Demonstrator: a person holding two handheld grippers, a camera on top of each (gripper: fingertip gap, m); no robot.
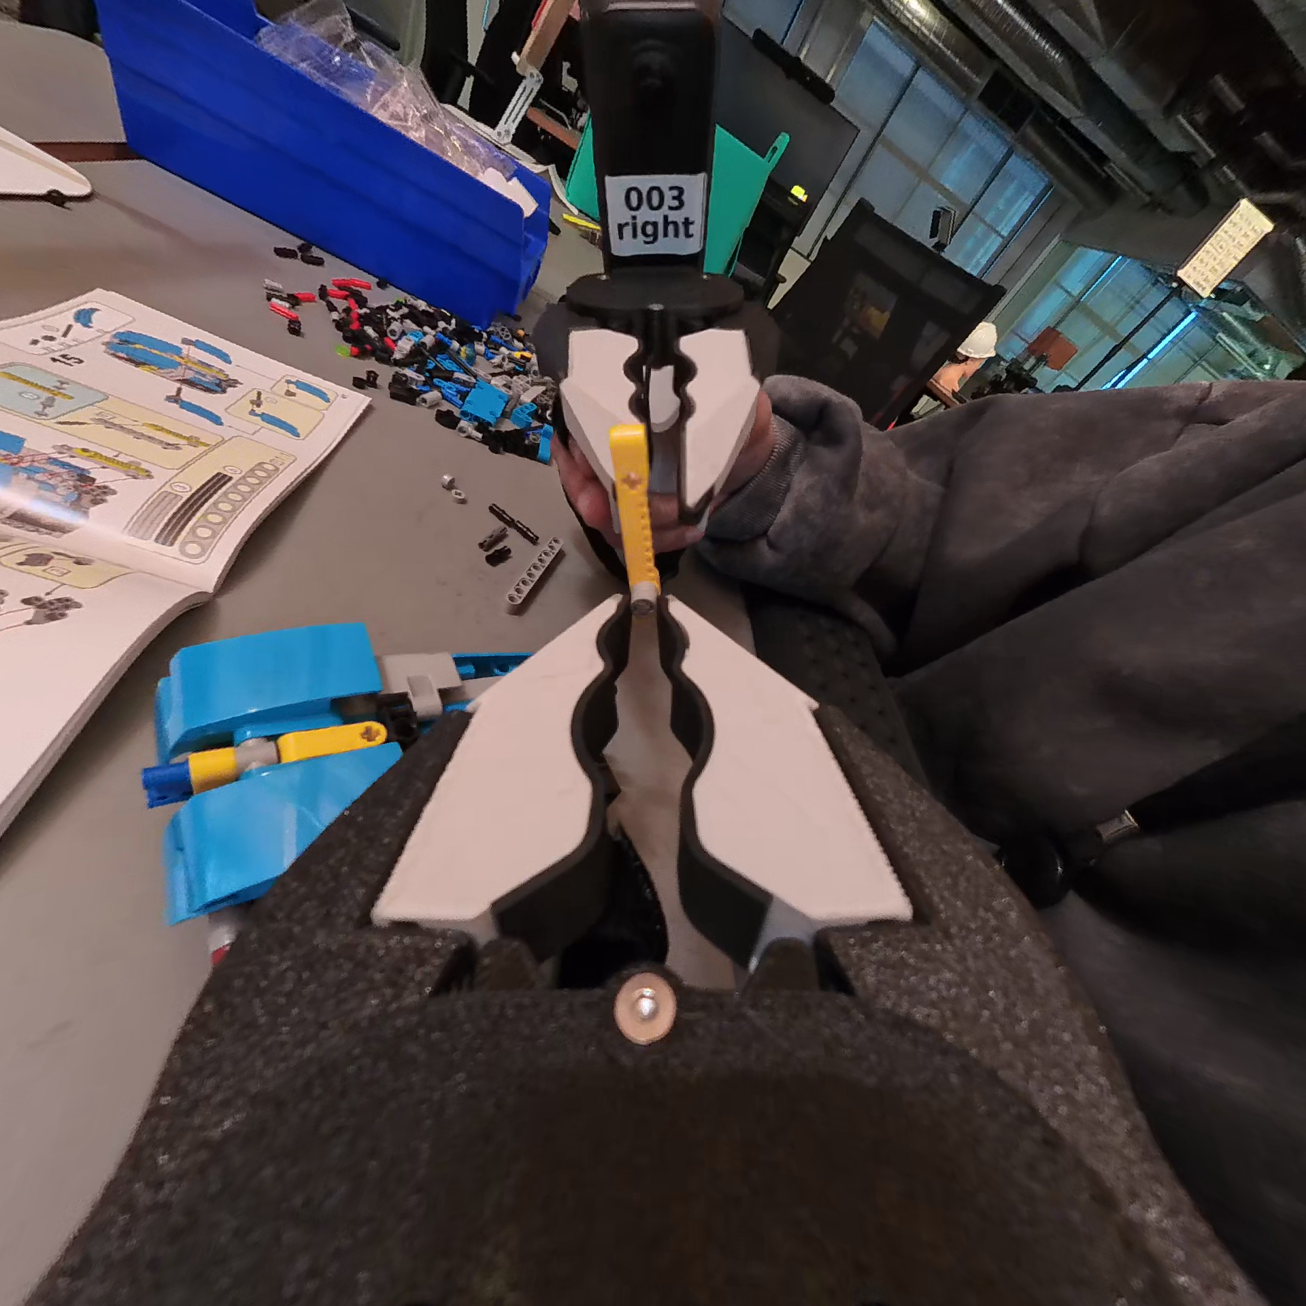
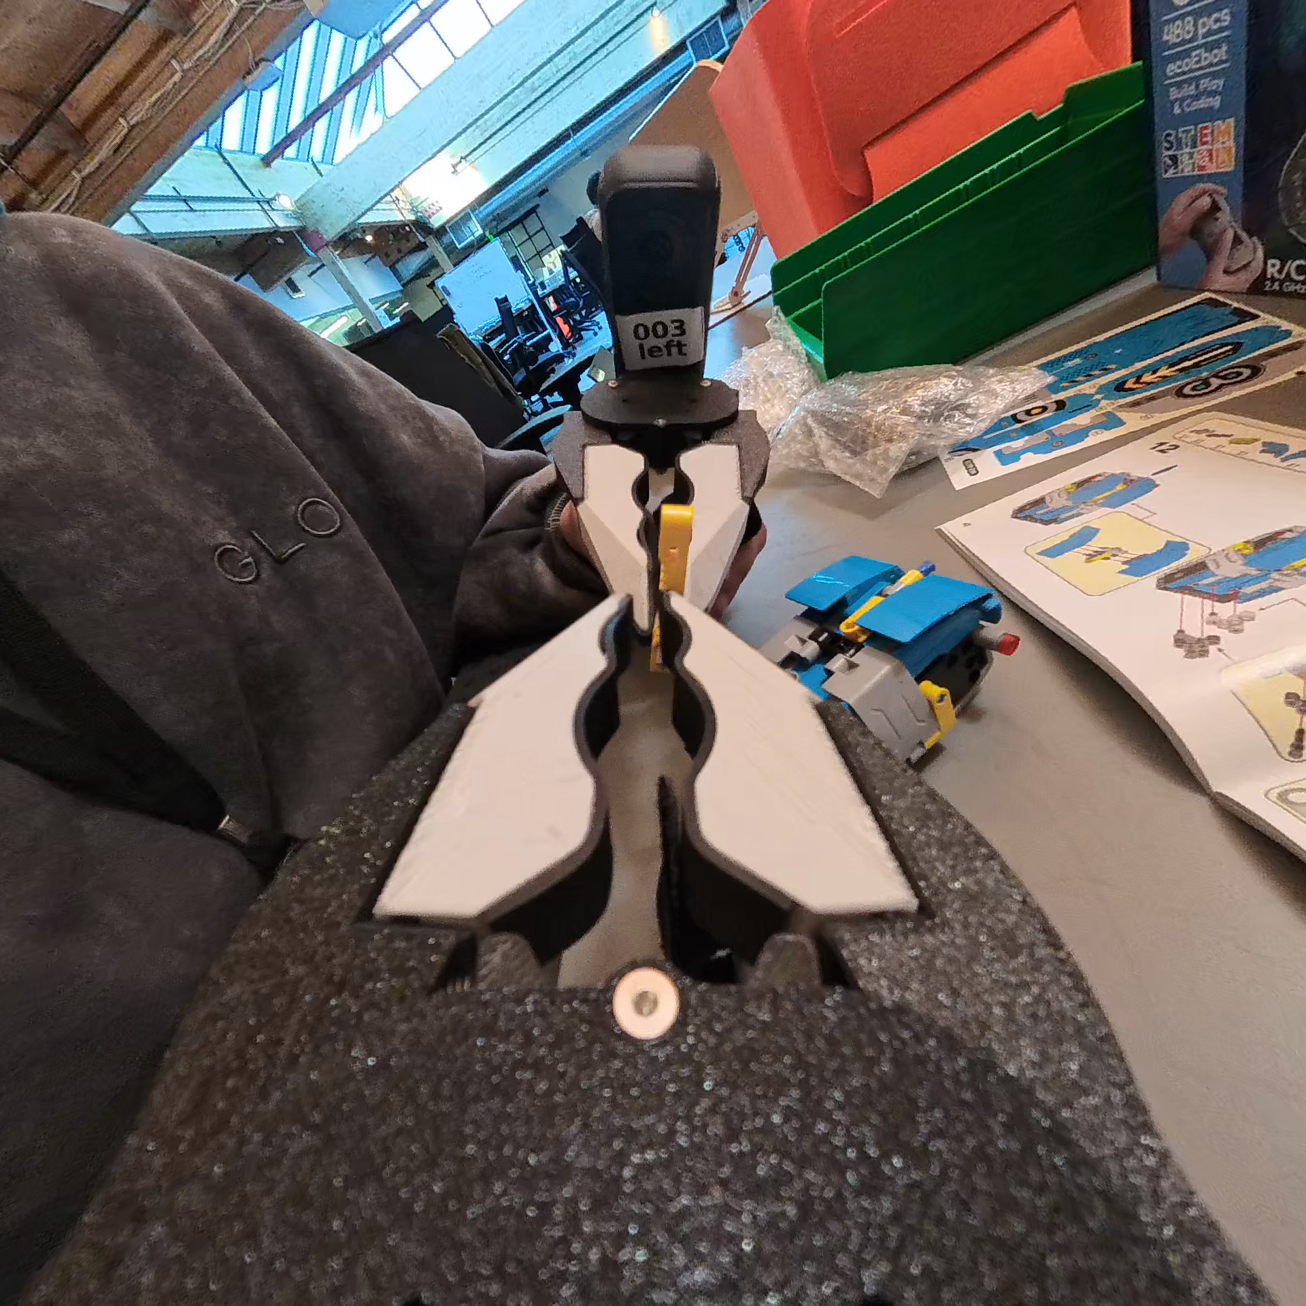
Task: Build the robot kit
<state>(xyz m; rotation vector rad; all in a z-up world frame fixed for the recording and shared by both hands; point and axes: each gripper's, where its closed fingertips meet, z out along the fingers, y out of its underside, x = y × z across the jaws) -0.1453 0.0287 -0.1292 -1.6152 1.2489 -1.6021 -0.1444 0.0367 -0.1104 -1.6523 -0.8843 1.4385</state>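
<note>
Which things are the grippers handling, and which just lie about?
Handled: yellow beam, clamped by the right gripper; grey pin at its end, pinched by the left gripper.
Lying about: blue model car, instruction booklet, loose parts pile, blue bin, green bin, plastic bags.

Two grippers [image 1: 642, 601] [image 2: 646, 608], one yellow beam [image 1: 634, 495], one blue model car [image 2: 897, 643], one instruction booklet [image 1: 120, 452], one blue bin [image 1: 311, 162].

Part-built model [image 1: 275, 735] on table [image 1: 367, 565], booklet [image 1: 141, 452] beside it, loose pieces [image 1: 452, 381] beyond, probably before bin [image 1: 318, 155]
</note>
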